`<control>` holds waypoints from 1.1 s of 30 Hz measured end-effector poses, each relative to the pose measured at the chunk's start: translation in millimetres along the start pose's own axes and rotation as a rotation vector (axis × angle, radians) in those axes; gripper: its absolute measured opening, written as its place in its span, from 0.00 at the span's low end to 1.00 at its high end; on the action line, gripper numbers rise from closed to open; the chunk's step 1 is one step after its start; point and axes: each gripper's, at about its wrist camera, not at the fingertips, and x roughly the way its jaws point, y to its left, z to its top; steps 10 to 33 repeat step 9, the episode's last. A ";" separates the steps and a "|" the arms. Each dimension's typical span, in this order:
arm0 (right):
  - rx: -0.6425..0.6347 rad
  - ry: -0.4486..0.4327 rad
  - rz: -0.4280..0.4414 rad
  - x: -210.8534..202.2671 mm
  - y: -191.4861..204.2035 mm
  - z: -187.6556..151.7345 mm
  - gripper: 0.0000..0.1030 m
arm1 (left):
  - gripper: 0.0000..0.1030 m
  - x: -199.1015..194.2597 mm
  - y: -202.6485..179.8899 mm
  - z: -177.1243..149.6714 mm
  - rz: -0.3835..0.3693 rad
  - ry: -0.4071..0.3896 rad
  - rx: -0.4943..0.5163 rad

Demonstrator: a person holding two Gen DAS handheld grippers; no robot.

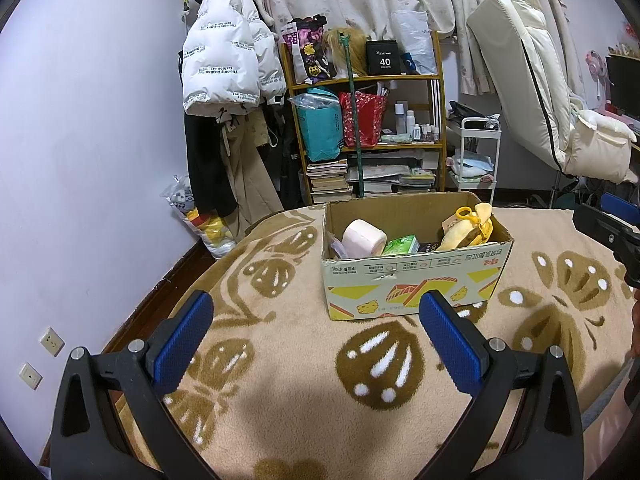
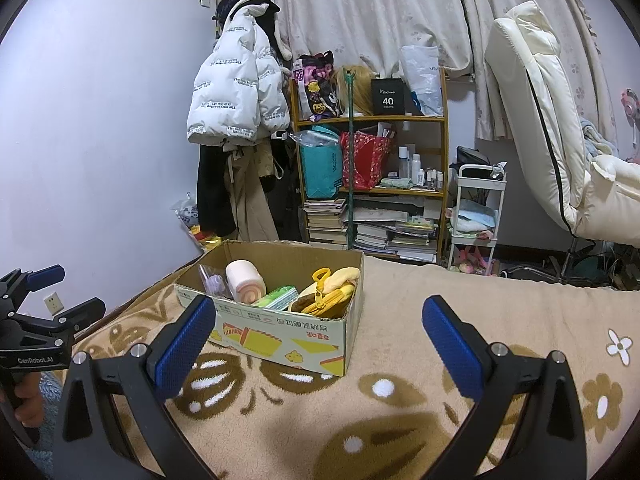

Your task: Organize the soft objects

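Observation:
An open cardboard box stands on a beige patterned blanket. Inside lie a pink-white roll plush, a green tissue pack, a clear plastic bag and a yellow plush pouch. My left gripper is open and empty, in front of the box. My right gripper is open and empty, in front of the box's right part. The left gripper also shows at the left edge of the right wrist view.
Behind the bed stand a cluttered wooden shelf, hanging coats, a white cart and a cream recliner. A wall is at the left.

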 end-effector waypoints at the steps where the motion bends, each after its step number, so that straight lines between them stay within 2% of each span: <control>1: 0.000 -0.001 -0.001 -0.3 0.3 0.2 1.00 | 0.99 -0.2 0.0 0.3 0.001 0.000 0.001; 33: 0.000 0.000 0.001 -0.4 -1.4 0.6 1.00 | 0.99 0.3 0.5 0.0 -0.003 0.002 0.001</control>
